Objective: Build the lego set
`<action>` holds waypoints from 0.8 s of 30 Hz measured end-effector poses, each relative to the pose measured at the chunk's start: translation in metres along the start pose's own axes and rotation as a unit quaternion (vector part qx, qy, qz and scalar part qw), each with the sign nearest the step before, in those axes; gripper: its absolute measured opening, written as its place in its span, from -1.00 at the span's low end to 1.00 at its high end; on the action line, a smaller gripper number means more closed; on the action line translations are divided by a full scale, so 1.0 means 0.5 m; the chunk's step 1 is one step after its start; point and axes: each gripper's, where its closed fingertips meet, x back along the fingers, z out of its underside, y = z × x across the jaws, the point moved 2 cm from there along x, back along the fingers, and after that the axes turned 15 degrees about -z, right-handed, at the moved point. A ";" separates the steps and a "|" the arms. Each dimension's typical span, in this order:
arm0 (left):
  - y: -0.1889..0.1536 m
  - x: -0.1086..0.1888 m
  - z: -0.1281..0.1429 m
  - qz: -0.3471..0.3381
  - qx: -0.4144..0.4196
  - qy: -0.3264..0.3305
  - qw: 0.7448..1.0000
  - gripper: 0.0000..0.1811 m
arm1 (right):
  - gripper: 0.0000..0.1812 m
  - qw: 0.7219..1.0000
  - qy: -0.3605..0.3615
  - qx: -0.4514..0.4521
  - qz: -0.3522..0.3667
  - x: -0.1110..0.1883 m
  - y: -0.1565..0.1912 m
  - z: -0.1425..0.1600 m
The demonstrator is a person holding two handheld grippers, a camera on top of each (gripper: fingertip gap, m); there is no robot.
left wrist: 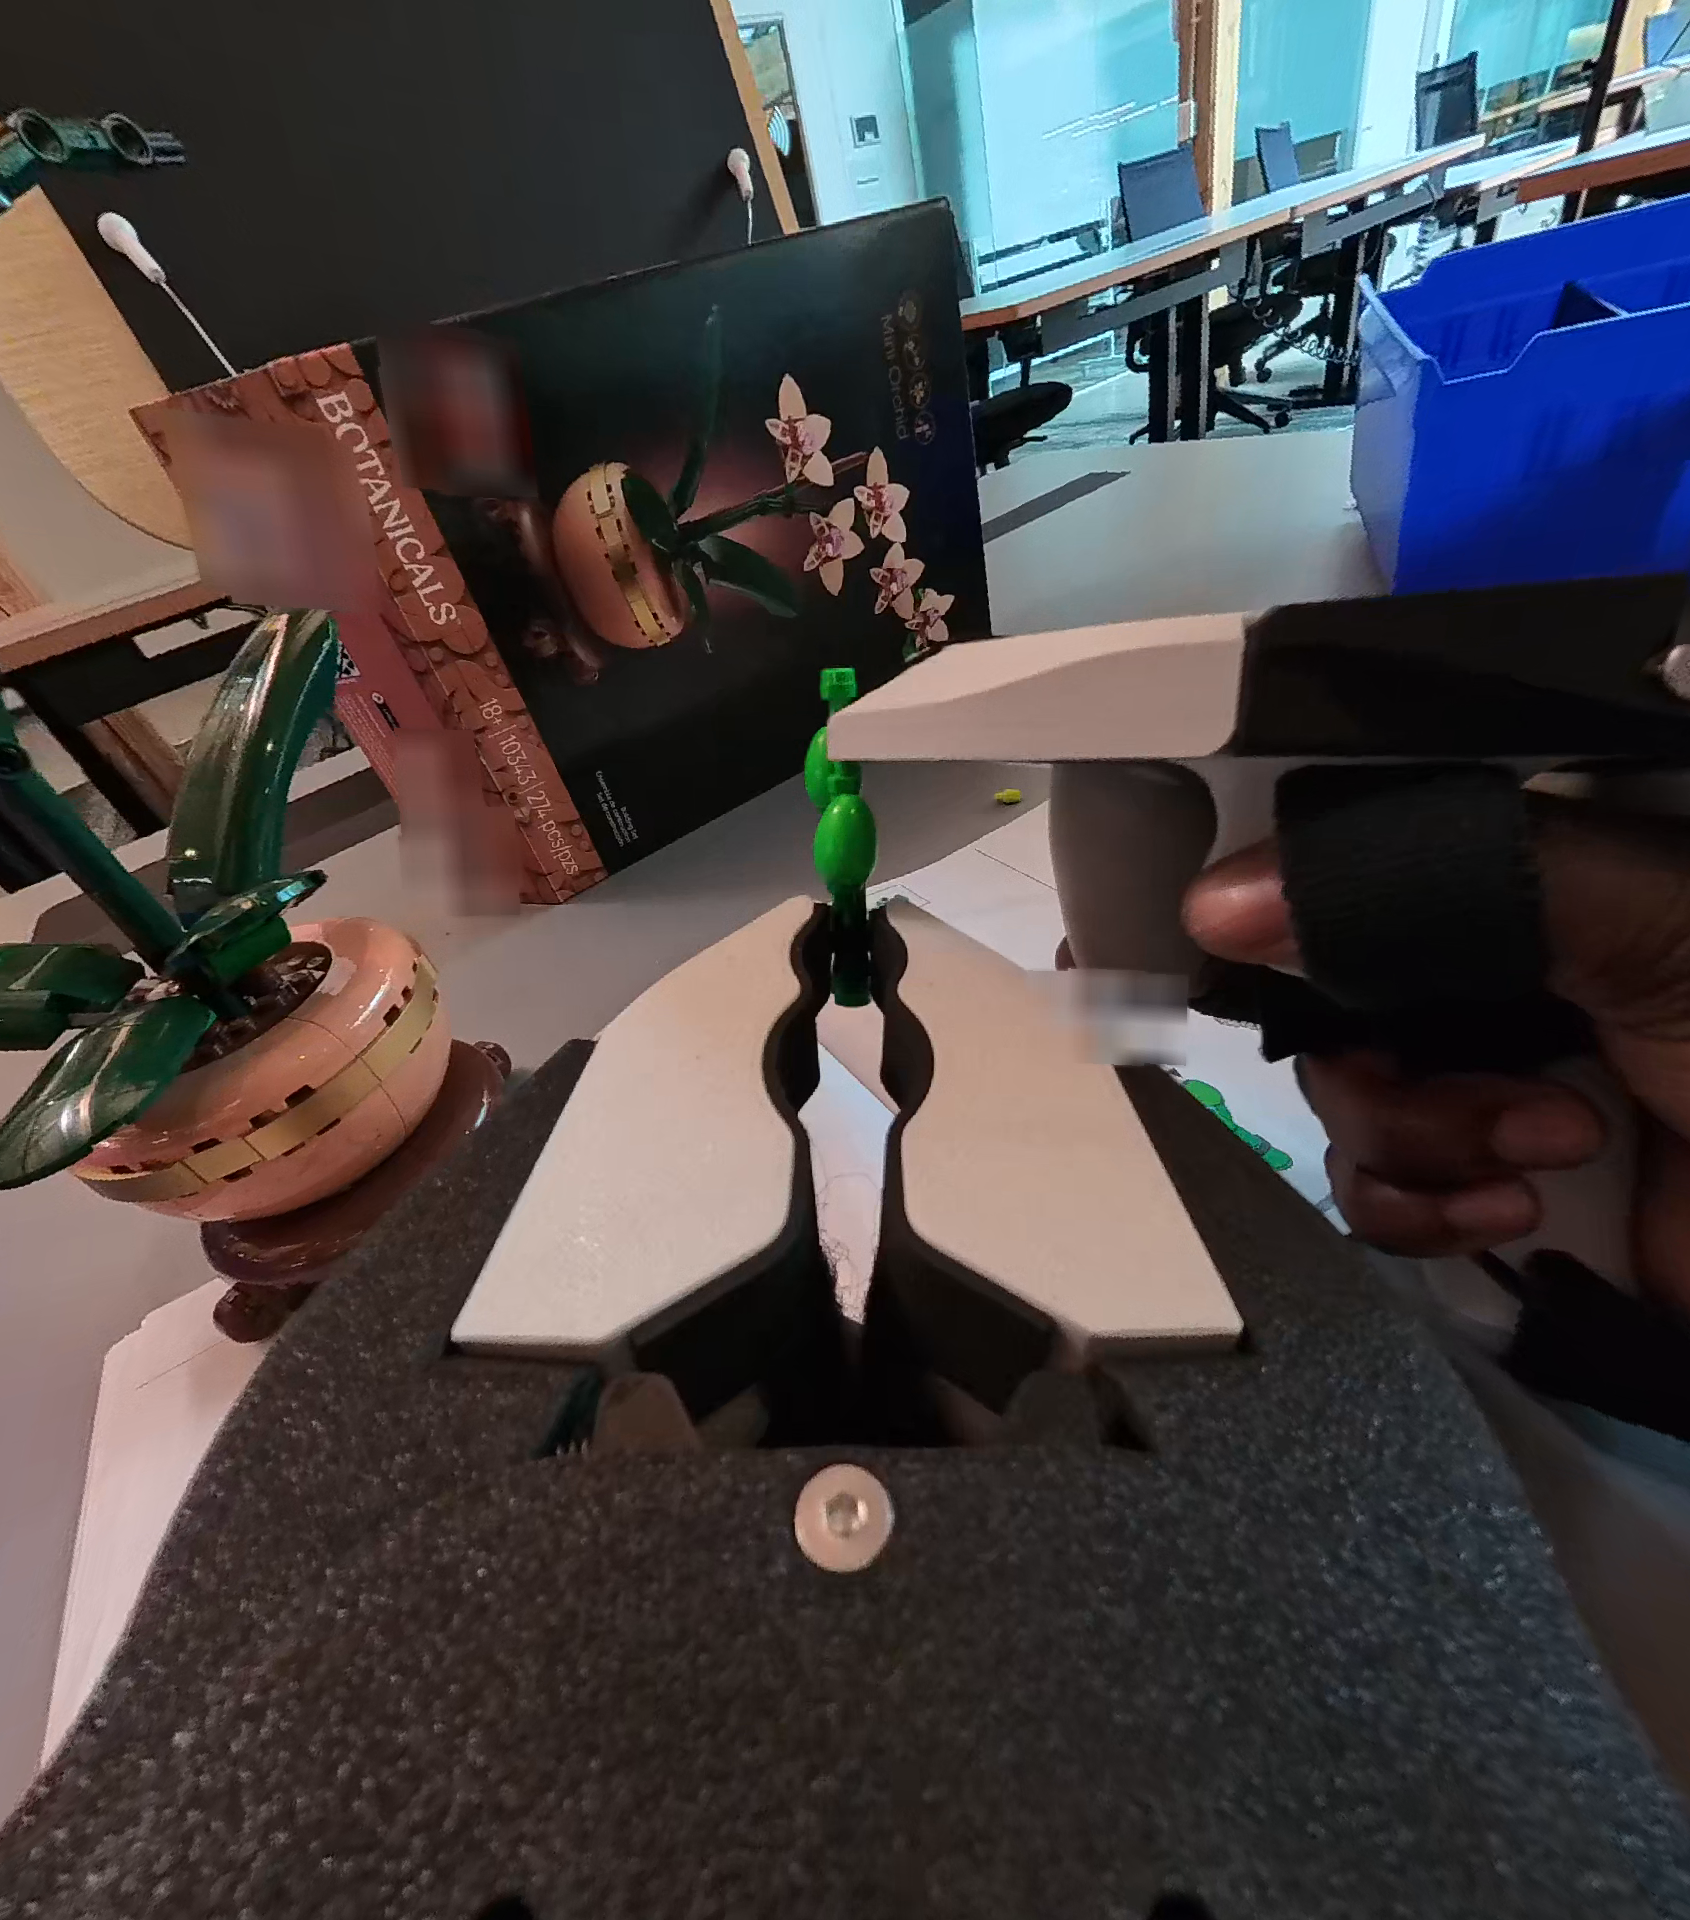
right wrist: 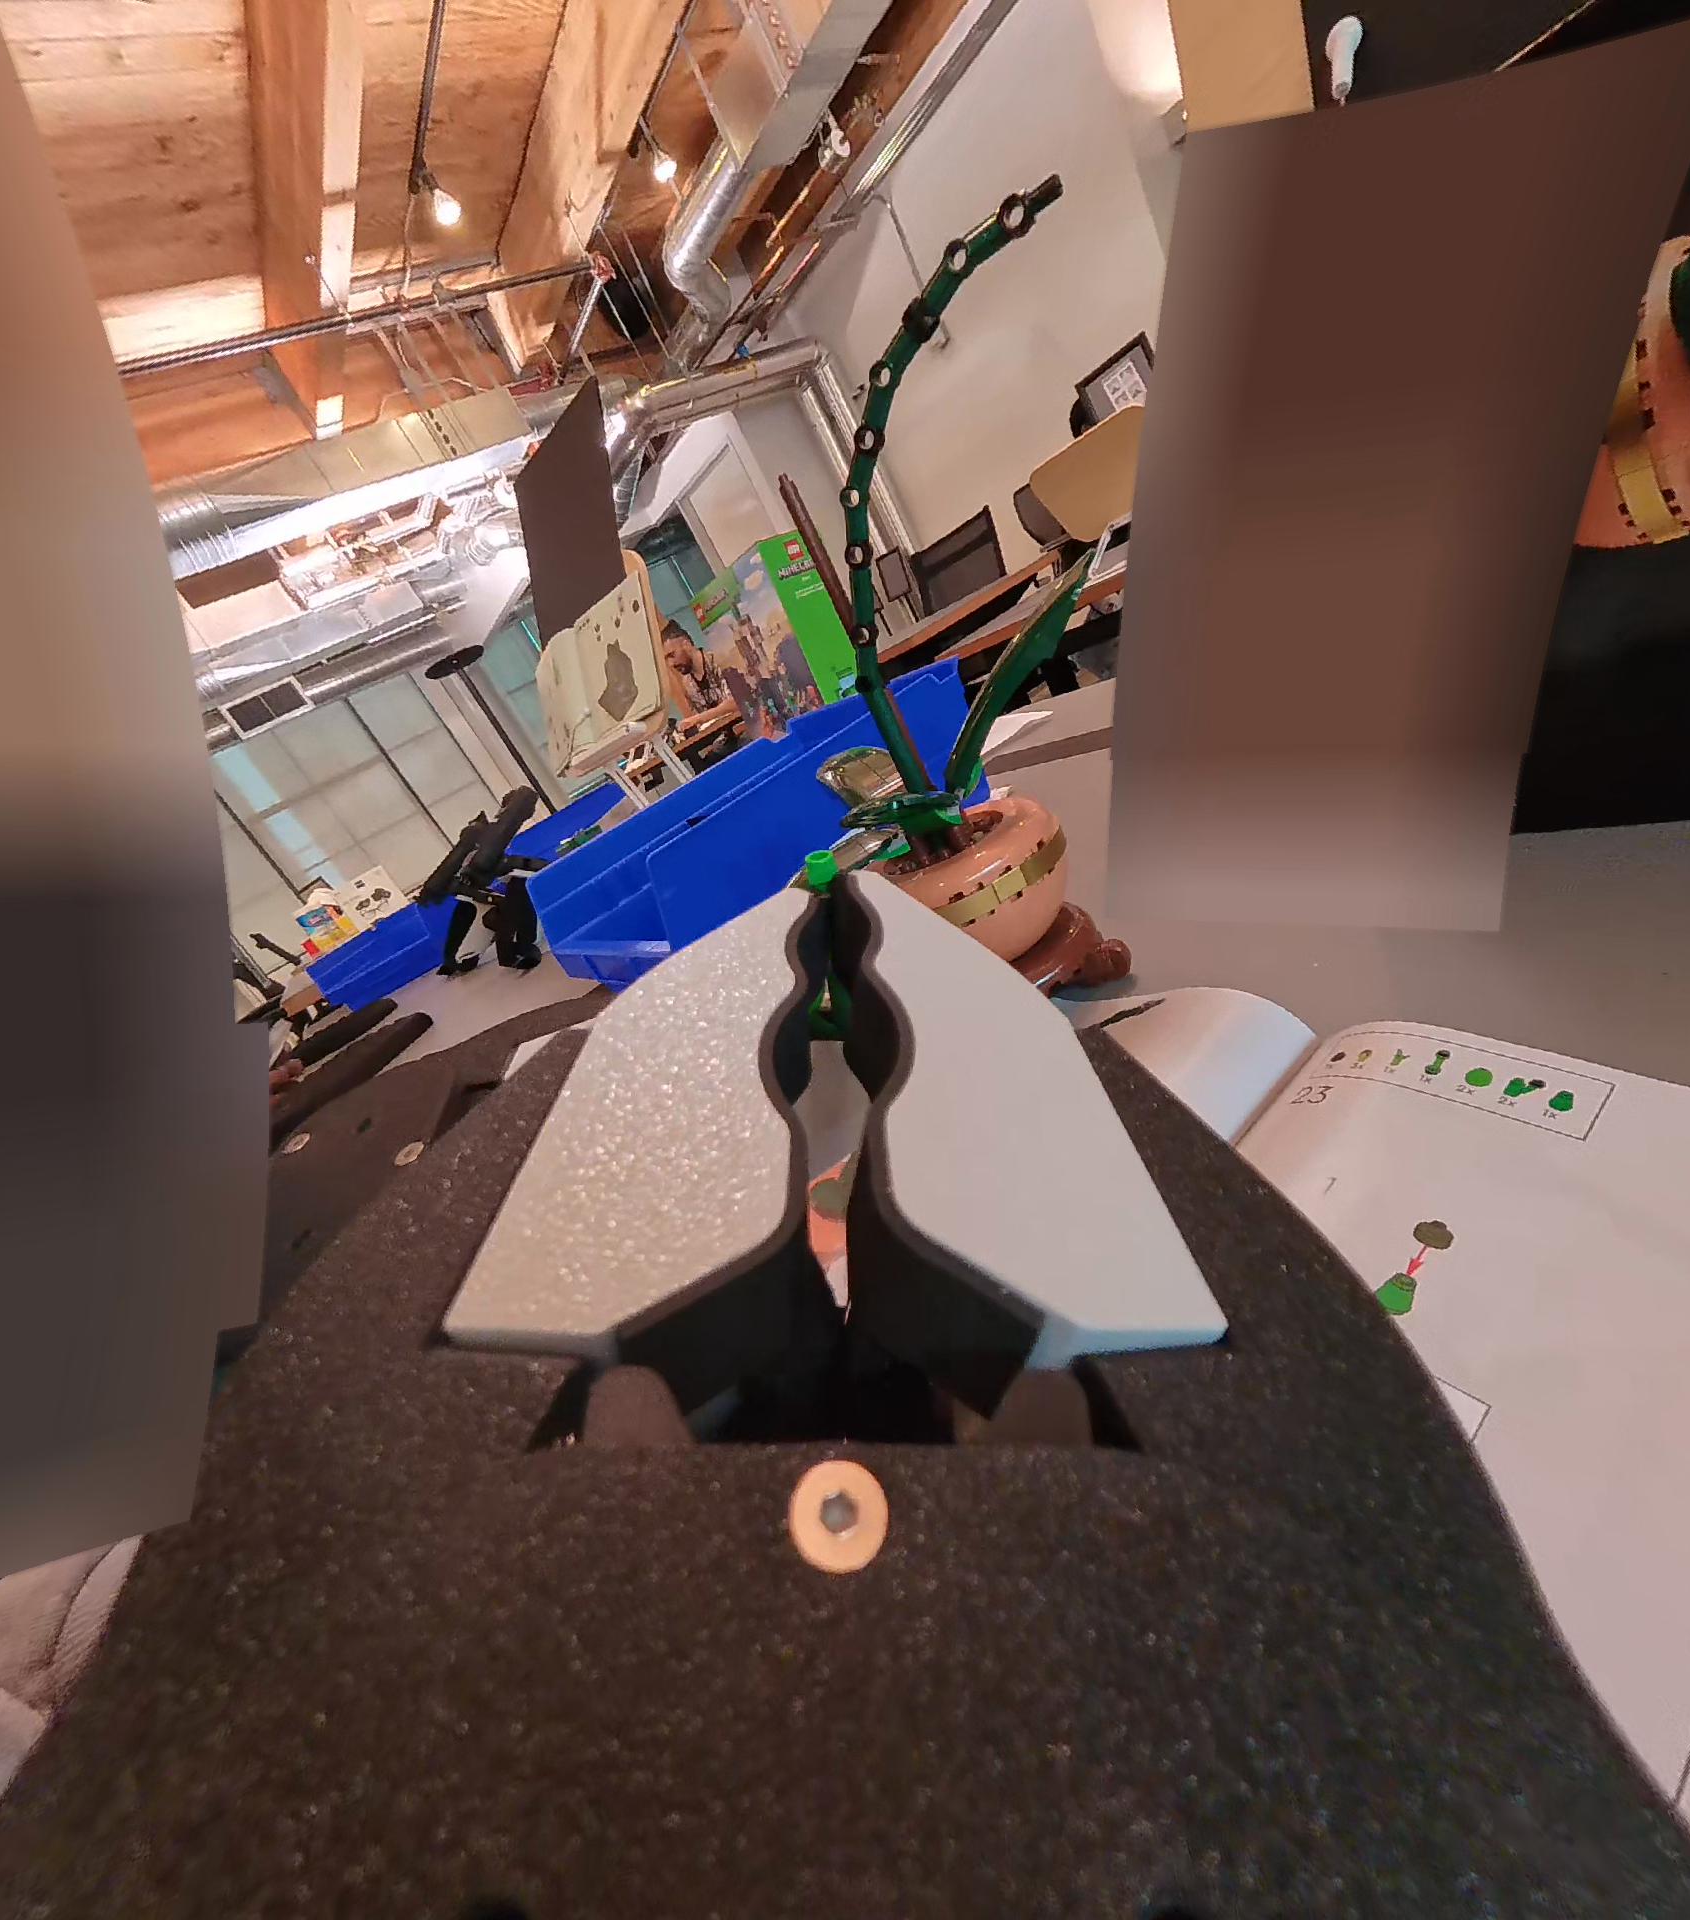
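Left gripper (left wrist: 849, 961) clamps the bright green bud stem (left wrist: 843, 840) upright; right gripper (right wrist: 833, 940) pinches its top; orchid pot (left wrist: 285, 1070) stands on the desk's left

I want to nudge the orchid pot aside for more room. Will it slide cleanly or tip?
Probably tippy. The orchid pot is round and sits on small brown feet, a narrow base. Its tall green stem arches well above it, so it looks top-heavy. The leaves jut sideways and might snag or pop off, so push low on the pot.
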 end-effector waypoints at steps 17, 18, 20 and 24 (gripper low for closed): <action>0.036 0.002 0.000 -0.015 0.017 -0.010 1.000 -0.94 | -1.00 1.000 -0.011 0.020 -0.002 0.022 -0.003 -0.065; 0.043 0.001 0.000 -0.011 0.029 -0.008 0.999 -0.94 | -1.00 0.998 0.005 0.052 -0.027 0.016 0.009 -0.073; 0.037 0.001 -0.005 0.034 0.071 0.000 0.997 -0.94 | -0.76 0.989 0.063 0.115 -0.061 0.004 0.015 -0.072; 0.018 0.028 -0.020 0.237 0.224 0.039 0.945 -0.93 | -0.61 0.936 0.169 0.207 -0.228 -0.012 0.053 -0.084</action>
